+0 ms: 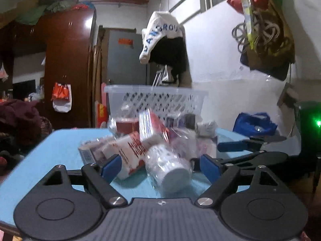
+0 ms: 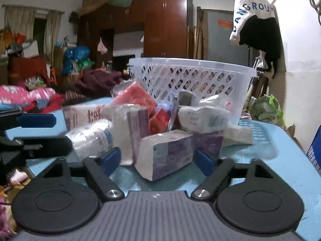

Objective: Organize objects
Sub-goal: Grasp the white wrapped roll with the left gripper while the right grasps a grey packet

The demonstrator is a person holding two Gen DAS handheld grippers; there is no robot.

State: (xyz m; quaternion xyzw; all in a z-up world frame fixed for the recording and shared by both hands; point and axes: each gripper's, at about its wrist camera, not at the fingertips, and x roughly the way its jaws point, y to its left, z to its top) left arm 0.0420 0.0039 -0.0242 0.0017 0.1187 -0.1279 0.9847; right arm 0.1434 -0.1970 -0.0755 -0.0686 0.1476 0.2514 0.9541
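A pile of wrapped tissue packs lies on the blue table (image 1: 56,146) in front of a clear plastic basket (image 1: 156,98). My left gripper (image 1: 160,166) is open, its blue pads on either side of a wrapped white roll pack (image 1: 170,168) without touching it. A red-and-white pack (image 1: 132,152) lies just left of the roll. My right gripper (image 2: 158,160) is open around a purple-and-white tissue pack (image 2: 168,154), pads apart from it. The basket also shows in the right wrist view (image 2: 192,80), behind the pile. The left gripper's fingers (image 2: 38,120) show at the left edge there.
The right gripper's fingers (image 1: 240,146) reach in at the right of the left wrist view. A blue bag (image 1: 254,123) sits beyond the table's right side. Clothes (image 2: 254,26) hang by the white wall. Heaped clothing (image 2: 30,98) lies left of the table.
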